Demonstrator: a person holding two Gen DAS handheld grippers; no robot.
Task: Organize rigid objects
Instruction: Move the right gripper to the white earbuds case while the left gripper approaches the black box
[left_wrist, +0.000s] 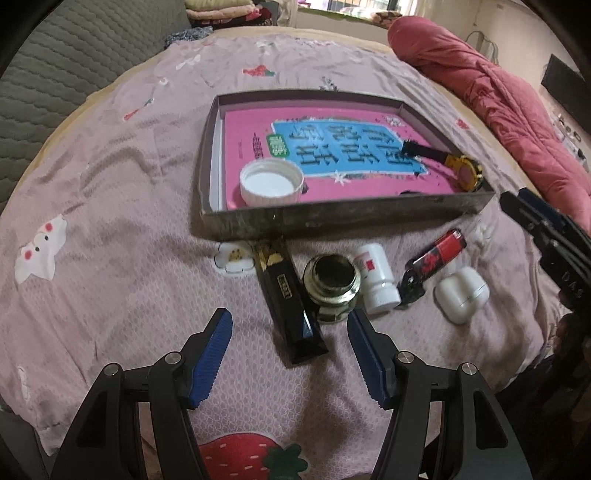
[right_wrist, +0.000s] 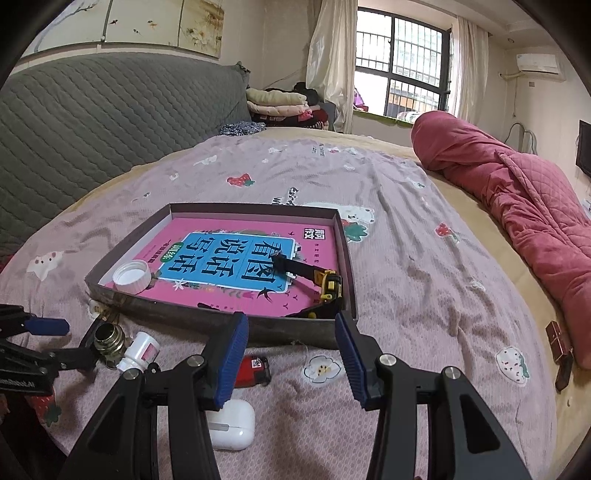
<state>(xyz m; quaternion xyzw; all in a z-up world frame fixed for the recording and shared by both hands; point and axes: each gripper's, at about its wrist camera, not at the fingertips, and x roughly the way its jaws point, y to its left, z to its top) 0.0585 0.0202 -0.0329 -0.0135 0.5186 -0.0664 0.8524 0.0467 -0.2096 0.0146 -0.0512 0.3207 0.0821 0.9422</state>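
- Lying on the bed's pink printed sheet (left_wrist: 110, 177), a shallow cardboard tray (left_wrist: 332, 218) holds a pink and blue book (left_wrist: 332, 155) flat on its floor.
- On the book, at the tray's near left corner, a white jar lid (left_wrist: 271, 183) rests with its hollow side up.
- A yellow and black watch (left_wrist: 463, 171) sits in the tray's near right corner, its strap stretched over the book cover.
- Outside the tray, near its front wall, lie a black rectangular case (left_wrist: 291, 310), a dark glass jar (left_wrist: 331, 289), a small white bottle (left_wrist: 375, 282) on its side, a red and black lighter (left_wrist: 436, 262) and a white earbud case (left_wrist: 461, 293).
- The left gripper (left_wrist: 290, 354) hovers with its fingers apart, either side of the black case's near end, holding nothing.
- The right gripper (right_wrist: 291, 358) hangs over the earbud case and lighter, fingers spread wide and empty.
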